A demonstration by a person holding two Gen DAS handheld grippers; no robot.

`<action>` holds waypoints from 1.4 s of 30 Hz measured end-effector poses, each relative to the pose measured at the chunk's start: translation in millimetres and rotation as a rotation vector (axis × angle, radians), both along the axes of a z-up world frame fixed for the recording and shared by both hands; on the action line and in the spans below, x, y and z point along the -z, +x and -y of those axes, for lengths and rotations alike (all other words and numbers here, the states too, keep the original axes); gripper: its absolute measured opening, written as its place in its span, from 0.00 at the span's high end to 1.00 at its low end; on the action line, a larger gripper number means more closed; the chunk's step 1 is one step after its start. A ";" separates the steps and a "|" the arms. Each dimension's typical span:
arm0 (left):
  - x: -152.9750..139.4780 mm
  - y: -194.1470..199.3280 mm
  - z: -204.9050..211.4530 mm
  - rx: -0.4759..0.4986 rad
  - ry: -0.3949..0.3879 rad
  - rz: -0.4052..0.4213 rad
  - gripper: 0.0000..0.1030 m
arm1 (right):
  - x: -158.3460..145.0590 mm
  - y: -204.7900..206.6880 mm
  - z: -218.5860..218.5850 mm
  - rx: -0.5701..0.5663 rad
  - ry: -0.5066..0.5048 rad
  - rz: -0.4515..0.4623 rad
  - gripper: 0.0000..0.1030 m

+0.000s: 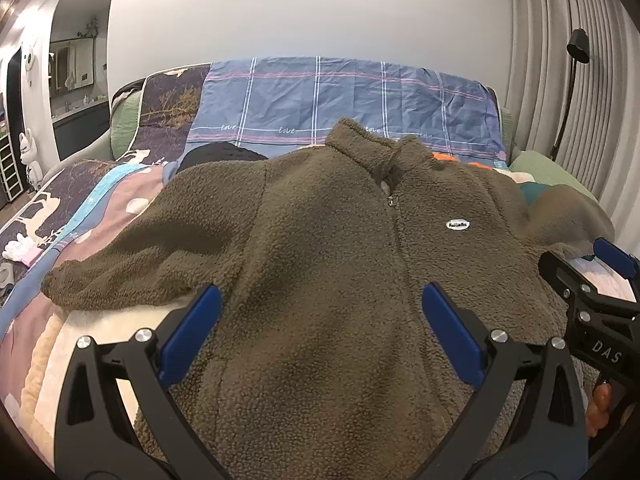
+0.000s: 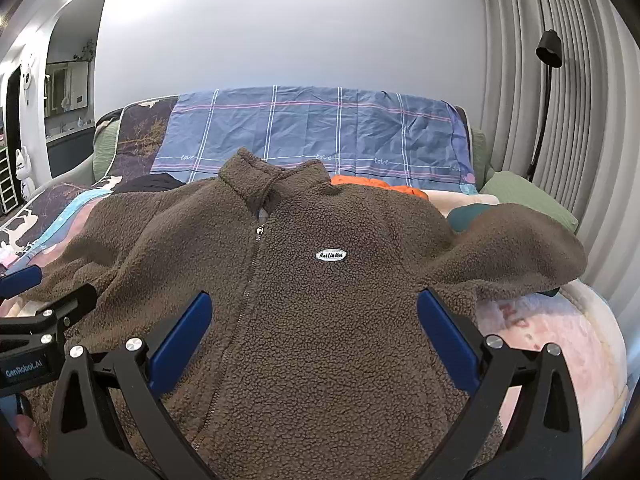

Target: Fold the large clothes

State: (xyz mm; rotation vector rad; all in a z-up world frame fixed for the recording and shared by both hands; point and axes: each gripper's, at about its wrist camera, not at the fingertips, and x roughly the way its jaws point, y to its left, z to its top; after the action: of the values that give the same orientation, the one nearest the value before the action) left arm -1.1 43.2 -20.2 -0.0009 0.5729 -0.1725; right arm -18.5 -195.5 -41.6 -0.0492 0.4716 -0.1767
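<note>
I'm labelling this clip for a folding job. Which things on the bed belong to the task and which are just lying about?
Belongs to the job:
- brown fleece jacket, spread flat, front up, zipped
- left gripper, open above it
- right gripper, open above it

Just lying about:
- blue plaid sheet
- orange garment
- black garment
- green pillow
- floor lamp

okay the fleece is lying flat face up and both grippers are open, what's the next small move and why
Probably take the left gripper to the left sleeve and fold it across the chest. The fleece lies zipped and spread, sleeves out, and neither gripper holds anything.
</note>
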 end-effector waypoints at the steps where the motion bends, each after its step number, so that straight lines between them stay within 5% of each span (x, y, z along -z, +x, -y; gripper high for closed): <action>1: 0.2 -0.5 -0.2 0.002 0.000 0.001 0.02 | 0.0 0.4 0.0 0.000 0.001 0.000 0.01; 16: 3.5 5.0 -5.1 -0.023 -0.031 -0.016 0.02 | 2.0 5.1 7.0 0.018 0.031 -0.009 0.01; 22: 5.9 8.2 -10.1 0.000 -0.099 -0.033 0.02 | 2.6 5.2 8.0 0.023 0.035 -0.012 0.01; 35: 2.0 2.9 -1.8 0.032 -0.064 0.002 0.02 | -3.1 4.6 6.6 0.021 0.028 -0.005 0.01; 42: -8.0 3.1 -8.0 0.036 -0.069 0.015 0.14 | -15.3 5.4 1.0 0.017 0.012 0.012 0.01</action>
State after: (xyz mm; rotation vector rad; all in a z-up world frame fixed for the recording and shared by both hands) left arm 2.1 51.2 -12.3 -0.0564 0.5523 -0.2272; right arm -13.1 -196.5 -26.3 -0.0324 0.4613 -0.1908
